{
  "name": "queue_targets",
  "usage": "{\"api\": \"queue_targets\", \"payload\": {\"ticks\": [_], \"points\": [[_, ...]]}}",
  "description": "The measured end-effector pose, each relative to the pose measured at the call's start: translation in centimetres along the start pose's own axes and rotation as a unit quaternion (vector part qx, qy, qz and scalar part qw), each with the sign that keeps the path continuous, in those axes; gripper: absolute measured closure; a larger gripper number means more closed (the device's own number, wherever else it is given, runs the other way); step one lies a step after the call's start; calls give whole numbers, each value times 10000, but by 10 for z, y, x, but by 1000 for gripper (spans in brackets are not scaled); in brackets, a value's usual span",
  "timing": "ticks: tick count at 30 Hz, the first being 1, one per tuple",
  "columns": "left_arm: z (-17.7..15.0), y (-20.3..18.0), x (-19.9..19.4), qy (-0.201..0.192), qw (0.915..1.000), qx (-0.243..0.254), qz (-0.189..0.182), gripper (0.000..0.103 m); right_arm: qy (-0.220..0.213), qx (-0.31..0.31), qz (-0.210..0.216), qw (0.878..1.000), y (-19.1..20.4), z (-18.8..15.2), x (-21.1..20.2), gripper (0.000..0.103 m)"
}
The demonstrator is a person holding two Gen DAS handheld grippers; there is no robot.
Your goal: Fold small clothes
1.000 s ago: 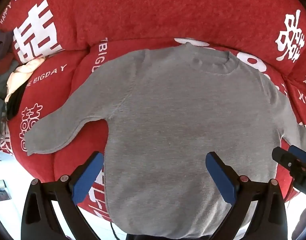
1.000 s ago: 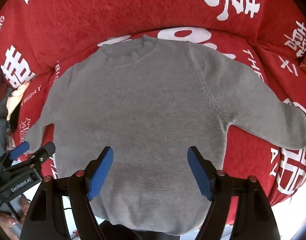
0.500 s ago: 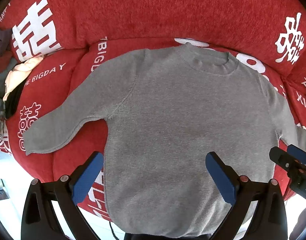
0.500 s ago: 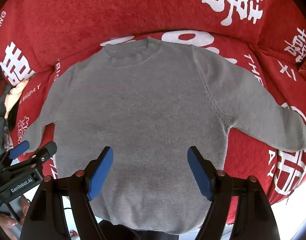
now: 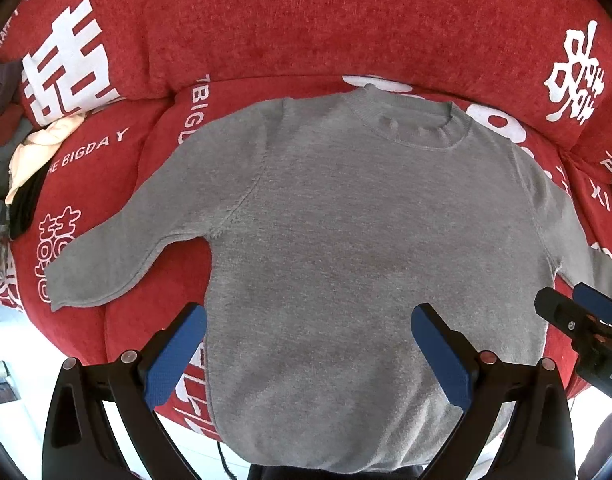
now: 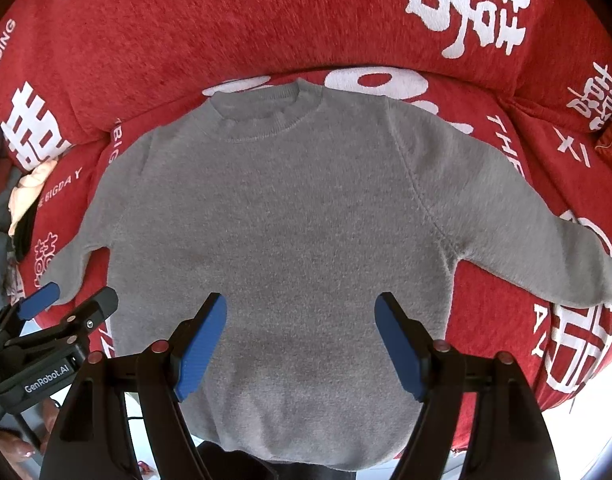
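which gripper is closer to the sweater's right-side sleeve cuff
Right. The right gripper hangs over the sweater body, nearer that cuff; the left gripper sits over the opposite hem side.

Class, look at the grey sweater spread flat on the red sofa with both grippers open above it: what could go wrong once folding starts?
1. The grey sweater hangs its hem over the edge of the red sofa; tugging may slide it off.
2. The left gripper and right gripper hover close together, so they might collide.
3. The knit is soft; a pinch may also catch the sofa cover.
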State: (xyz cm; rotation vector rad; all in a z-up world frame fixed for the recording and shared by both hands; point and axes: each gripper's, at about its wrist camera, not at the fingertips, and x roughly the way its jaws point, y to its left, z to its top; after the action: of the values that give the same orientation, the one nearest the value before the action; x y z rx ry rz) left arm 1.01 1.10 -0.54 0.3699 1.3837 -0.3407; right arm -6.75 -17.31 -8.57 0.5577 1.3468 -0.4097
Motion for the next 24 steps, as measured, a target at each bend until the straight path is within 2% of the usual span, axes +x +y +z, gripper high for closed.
{"api": "queue_targets", "payload": {"ticks": [24], "points": [[0, 3, -2, 4, 10000, -16, -13, 0, -44, -47, -22, 10000, 1, 1, -2, 24]]}}
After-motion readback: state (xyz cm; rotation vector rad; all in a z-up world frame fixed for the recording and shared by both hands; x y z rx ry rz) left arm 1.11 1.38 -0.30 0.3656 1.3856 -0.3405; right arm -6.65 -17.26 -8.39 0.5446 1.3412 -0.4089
